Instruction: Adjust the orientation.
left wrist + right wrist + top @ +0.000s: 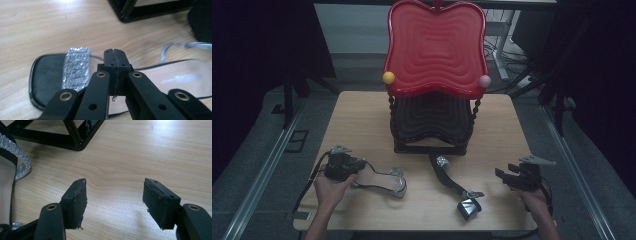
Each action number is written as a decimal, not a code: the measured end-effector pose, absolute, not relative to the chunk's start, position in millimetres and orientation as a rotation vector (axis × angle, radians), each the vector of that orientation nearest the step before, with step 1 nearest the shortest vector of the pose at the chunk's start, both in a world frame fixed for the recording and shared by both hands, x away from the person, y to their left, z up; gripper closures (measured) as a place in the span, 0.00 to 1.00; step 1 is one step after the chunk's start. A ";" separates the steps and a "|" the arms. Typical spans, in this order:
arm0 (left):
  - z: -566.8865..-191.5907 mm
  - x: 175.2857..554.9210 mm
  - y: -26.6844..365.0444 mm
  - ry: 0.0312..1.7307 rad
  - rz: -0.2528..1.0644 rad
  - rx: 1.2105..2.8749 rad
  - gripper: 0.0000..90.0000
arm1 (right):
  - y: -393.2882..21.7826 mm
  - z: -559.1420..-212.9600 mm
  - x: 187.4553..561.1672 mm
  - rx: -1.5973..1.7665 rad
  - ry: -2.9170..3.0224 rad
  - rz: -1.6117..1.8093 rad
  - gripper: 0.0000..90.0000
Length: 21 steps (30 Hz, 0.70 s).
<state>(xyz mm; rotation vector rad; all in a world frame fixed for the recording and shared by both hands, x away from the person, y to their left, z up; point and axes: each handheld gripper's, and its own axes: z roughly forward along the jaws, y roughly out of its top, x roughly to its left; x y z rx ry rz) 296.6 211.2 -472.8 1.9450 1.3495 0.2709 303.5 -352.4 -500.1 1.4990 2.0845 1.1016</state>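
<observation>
left tongs (362,164) fully closed, pads pressed together with nothing gripped, set low over the near left tabletop (362,120) at the toe end of the pale sandal (384,181). black sandal (452,182) lies near centre, just before the black and red tiered rack (432,115). right tongs (501,176) wide open, empty, near right, well apart from both sandals.

Light wooden table (362,120), grey floor (257,145), dark curtains (257,40), dim room
</observation>
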 end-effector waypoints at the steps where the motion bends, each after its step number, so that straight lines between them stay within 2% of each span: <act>1: -470.2 294.8 209.1 1.342 0.273 1.946 1.00 | -352.7 -500.3 303.5 1.499 2.085 1.101 0.40; 9: -455.0 288.1 173.0 1.278 0.218 1.971 1.00 | -351.8 -500.1 303.5 1.505 2.084 1.098 0.40; 21: -460.6 305.6 108.4 1.188 0.151 2.074 1.00 | -354.4 -501.0 303.8 1.521 2.085 1.087 0.40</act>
